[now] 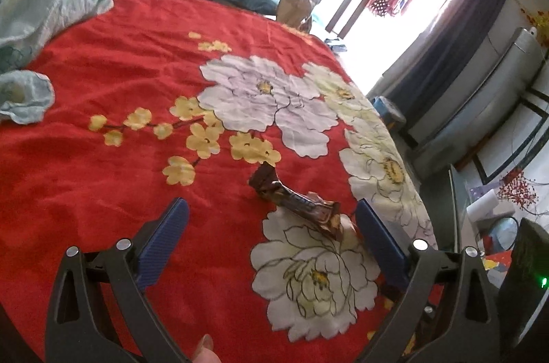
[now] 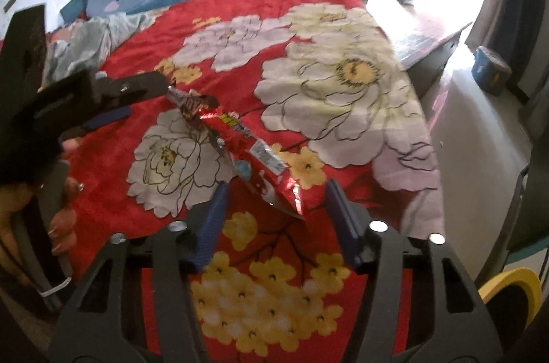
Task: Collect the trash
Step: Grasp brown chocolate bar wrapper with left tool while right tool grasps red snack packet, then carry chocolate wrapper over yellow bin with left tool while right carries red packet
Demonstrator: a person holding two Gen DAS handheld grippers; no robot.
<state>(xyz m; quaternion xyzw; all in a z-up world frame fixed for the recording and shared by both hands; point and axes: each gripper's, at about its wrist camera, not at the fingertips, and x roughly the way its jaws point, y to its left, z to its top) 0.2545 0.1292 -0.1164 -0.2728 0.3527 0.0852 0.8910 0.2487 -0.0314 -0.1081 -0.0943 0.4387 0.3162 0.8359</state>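
Although a blue round tub [image 2: 489, 73] stands on the floor at the right edge of the right wrist view, its inside cannot be made out, and a crumpled brown paper bag [image 1: 295, 8] sits beyond the far end of the bed with its contents hidden too. Across the centre of both views spreads the red bedspread printed with large white and small yellow flowers [image 1: 103, 164].

Low in the left wrist view, the left gripper [image 1: 271, 212] has its blue-padded jaws spread wide and grips nothing. A crumpled dark brown snack wrapper [image 1: 295, 203] lies on the bedspread between the fingertips, its nearer end close to the right-hand pad, though contact cannot be judged.

Low in the right wrist view, the right gripper [image 2: 276, 191] is likewise wide open and holds nothing. A shiny red foil snack packet [image 2: 254, 160] lies on the cloth, its near corner reaching between the fingertips. Just past its far end lies the brown wrapper [image 2: 192, 104], with the left gripper [image 2: 137, 98] beside it at the middle left of that view.
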